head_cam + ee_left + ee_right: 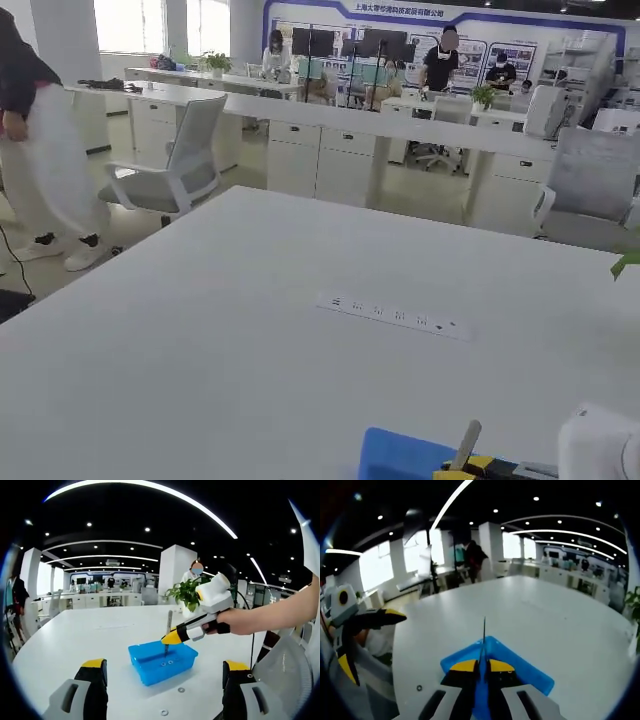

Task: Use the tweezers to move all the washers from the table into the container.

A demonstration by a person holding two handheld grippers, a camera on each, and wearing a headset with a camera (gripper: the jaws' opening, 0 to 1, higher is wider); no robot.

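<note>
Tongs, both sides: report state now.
Left tongs: open, empty.
Right tongs: closed on the tweezers, over the blue container.

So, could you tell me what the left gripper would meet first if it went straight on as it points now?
Most likely the blue container, which sits ahead between the jaws of the open left gripper. A flat washer lies on the table before it. Depth is hard to judge.

Container (150,672) glossy plastic; washers (181,690), tweezers (169,622) metal; table (90,635) smooth matt.
</note>
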